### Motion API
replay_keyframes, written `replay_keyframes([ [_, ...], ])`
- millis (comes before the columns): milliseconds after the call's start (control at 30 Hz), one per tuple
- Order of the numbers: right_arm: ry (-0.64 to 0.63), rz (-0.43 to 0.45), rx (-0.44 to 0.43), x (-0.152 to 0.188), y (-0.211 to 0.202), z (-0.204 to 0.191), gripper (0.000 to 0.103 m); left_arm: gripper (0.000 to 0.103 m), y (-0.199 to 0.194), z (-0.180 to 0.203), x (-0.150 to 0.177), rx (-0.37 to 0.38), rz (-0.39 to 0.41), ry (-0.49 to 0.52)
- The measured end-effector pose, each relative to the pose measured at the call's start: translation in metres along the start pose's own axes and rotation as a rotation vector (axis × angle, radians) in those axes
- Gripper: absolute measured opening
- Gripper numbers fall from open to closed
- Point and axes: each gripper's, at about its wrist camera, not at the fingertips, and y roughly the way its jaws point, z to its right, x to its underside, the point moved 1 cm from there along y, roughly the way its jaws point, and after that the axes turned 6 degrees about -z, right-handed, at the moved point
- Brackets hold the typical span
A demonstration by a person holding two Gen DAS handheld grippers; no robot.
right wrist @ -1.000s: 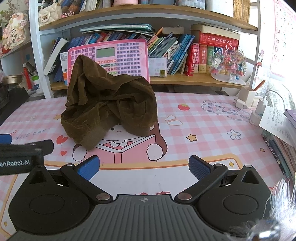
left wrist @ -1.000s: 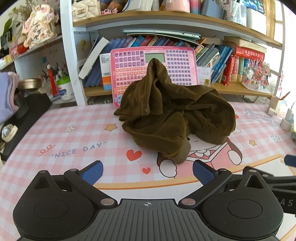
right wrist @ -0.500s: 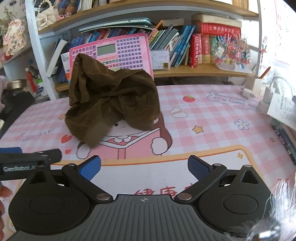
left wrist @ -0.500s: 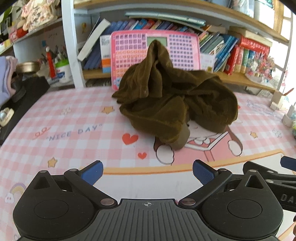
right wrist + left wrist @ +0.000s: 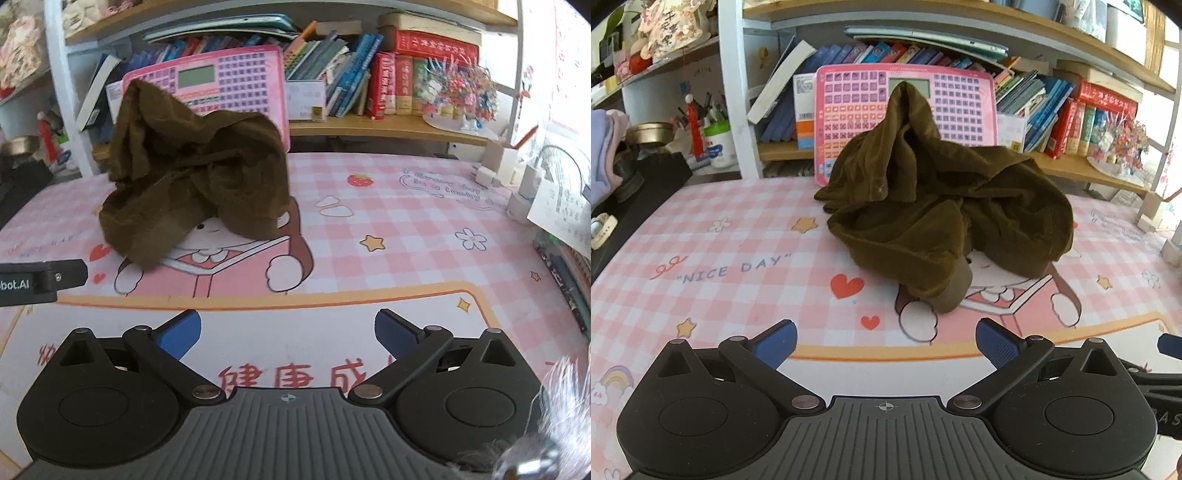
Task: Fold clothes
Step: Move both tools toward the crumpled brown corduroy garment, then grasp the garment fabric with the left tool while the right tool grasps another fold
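Frankly, much of my olive-brown garment [image 5: 945, 210] is hard to read: it sits in a crumpled heap, one peak standing up against the pink keyboard toy [image 5: 956, 99] and hiding its lower middle, and I cannot tell what kind of clothing it is or where its edges run. It lies toward the far edge of the pink checked mat [image 5: 720, 266], over the top of the cartoon print, with a duller cuff-like end [image 5: 955, 291] poking out nearest me. My left gripper [image 5: 884, 345] is spread wide over the near edge, holding nothing; my right gripper [image 5: 288, 334] is equally wide and empty, well short of the heap. Only a cut-off black part of each tool shows in the other's view.
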Motion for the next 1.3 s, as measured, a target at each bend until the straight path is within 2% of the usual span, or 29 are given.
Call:
replay_keyframes([
  [167, 0.029, 0.021, -0.040, -0.011, -0.001, 0.012, 0.100, 0.103, 0.020, 0.007, -0.016, 0.008, 0.015, 0.017],
  [233, 0.032, 0.020, -0.068, -0.013, -0.002, 0.014, 0.095, 0.103, 0.031, 0.012, -0.023, -0.002, 0.021, 0.030],
  [400, 0.039, 0.005, -0.125, -0.013, -0.004, 0.018, 0.094, 0.103, 0.060, 0.025, -0.037, -0.016, 0.016, 0.062],
  [567, 0.027, -0.015, -0.142, -0.010, -0.005, 0.025, 0.095, 0.101, 0.084, 0.034, -0.045, -0.044, -0.010, 0.079],
  [700, 0.035, -0.060, -0.199, -0.007, -0.002, 0.030, 0.095, 0.099, 0.090, 0.038, -0.050, -0.059, -0.019, 0.067],
  [800, 0.002, -0.050, -0.217, -0.005, -0.006, 0.028, 0.097, 0.099, 0.086, 0.039, -0.052, -0.051, -0.008, 0.060],
  [1133, 0.044, -0.032, -0.160, -0.013, -0.005, 0.036, 0.103, 0.099, 0.092, 0.039, -0.056, -0.063, -0.025, 0.055],
  [1233, 0.052, -0.030, -0.135, -0.014, -0.004, 0.039, 0.103, 0.083, 0.099, 0.039, -0.056, -0.071, -0.055, 0.049],
  [1300, 0.058, -0.029, -0.120, -0.015, -0.004, 0.042, 0.102, 0.049, 0.105, 0.038, -0.055, -0.072, -0.080, 0.044],
])
